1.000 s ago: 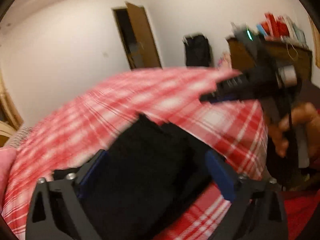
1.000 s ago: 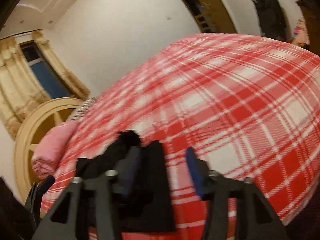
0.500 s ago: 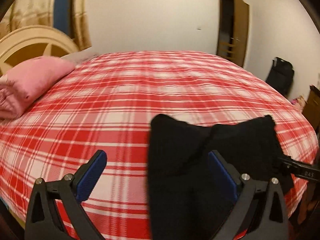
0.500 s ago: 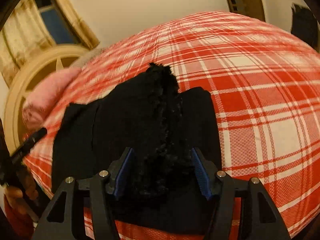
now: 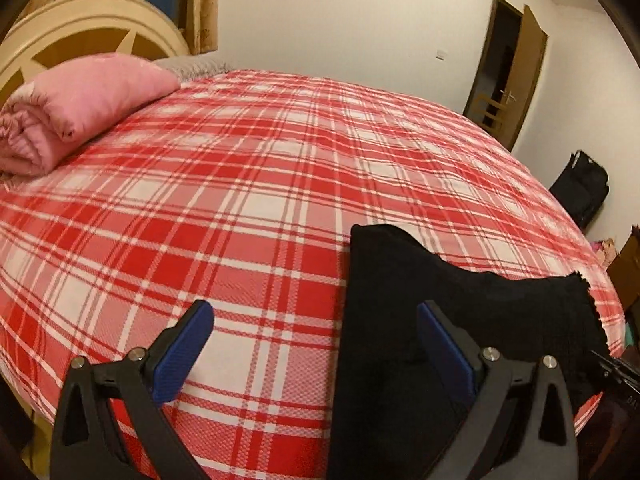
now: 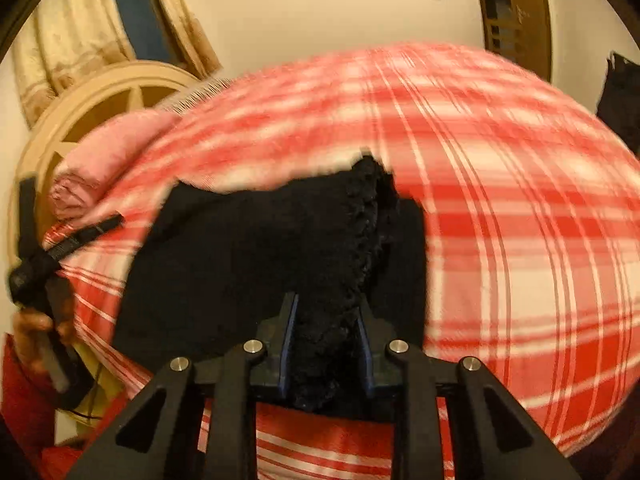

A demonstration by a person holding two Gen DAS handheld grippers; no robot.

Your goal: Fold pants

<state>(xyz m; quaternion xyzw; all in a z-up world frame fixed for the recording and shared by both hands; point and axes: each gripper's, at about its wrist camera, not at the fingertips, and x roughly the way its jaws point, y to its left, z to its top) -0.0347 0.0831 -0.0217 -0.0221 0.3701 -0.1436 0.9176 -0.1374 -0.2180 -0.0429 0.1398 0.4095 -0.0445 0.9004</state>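
black pants (image 5: 440, 300) lie bunched on the red plaid bed (image 5: 240, 200) near its front edge. the right gripper (image 6: 326, 324) is closing, its blue fingers (image 6: 289, 332) pinching a fuzzy ridge of the fabric. the left gripper (image 5: 316, 344) has its fingers wide apart, one over bare bedspread, one over the pants, gripping nothing.

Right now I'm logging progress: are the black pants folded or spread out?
Partly folded: the black pants lie bunched in layers on the plaid bed, not flat.
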